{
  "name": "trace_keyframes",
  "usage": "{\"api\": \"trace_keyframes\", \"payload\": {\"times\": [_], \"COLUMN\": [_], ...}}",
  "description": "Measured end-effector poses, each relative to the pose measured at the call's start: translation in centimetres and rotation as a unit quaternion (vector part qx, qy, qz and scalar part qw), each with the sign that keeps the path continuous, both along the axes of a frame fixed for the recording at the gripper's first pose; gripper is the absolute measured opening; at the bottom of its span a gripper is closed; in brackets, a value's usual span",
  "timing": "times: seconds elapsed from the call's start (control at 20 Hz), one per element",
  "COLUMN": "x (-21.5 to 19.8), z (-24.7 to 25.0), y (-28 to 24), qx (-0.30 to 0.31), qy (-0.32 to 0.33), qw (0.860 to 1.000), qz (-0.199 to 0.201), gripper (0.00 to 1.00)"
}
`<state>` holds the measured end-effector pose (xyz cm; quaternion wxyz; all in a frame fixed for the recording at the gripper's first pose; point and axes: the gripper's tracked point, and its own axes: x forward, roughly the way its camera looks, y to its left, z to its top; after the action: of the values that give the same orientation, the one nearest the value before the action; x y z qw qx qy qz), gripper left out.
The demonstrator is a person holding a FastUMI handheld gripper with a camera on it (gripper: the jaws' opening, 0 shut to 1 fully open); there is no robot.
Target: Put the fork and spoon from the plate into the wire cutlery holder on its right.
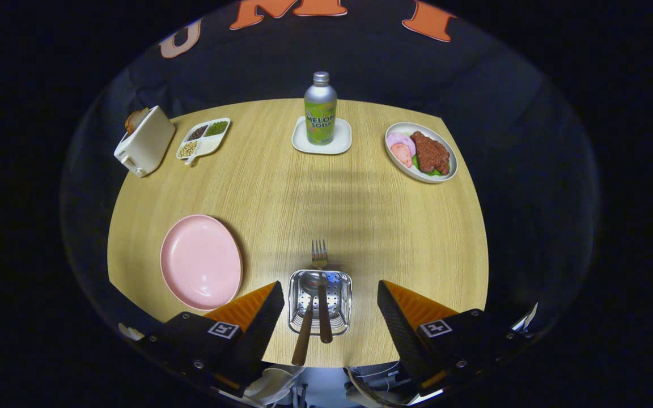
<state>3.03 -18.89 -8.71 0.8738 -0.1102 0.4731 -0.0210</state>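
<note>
- Here, the tool (326,317) hangs above the near edge of the round wooden worktop (372,221), its two fingers spread wide apart and pinching nothing.
- Between the fingers stands the wire cutlery holder (304,294), a perforated metal basket seen from above, touching neither finger.
- The fork (321,283) lies in the holder with its tines poking out over the far rim and its wooden handle reaching back toward the tool.
- The spoon (305,326) is also in the holder, just left of the fork; its bowl sits inside the basket and its wooden handle slants out over the near rim, past the worktop's edge.
- The pink plate (200,262) lies to the left of the holder, just beyond the left finger, with nothing on it.
- Well beyond the fingers, at the far middle of the worktop, a green soda bottle (320,110) stands upright on a small white square coaster (338,144).
- At the far right is a white dish of meat slices (422,152).
- At the far left a white toaster (144,141) stands beside a divided tray of beans (203,137).
</note>
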Motion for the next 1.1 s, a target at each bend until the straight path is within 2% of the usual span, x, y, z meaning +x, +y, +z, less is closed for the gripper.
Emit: {"api": "trace_keyframes", "payload": {"times": [0.25,0.4,0.75,1.1], "x": [2.0,2.9,4.1,3.0], "z": [4.7,8.6,17.0,20.9], "y": [3.1,4.7,7.6,9.8], "qx": [0.019,0.025,0.054,0.05], "qy": [-0.075,-0.132,-0.273,-0.37], "qw": [0.997,0.99,0.959,0.926], "qz": [0.028,0.043,0.053,0.059], "gripper": [1.0,0.99,0.99,0.99]}}
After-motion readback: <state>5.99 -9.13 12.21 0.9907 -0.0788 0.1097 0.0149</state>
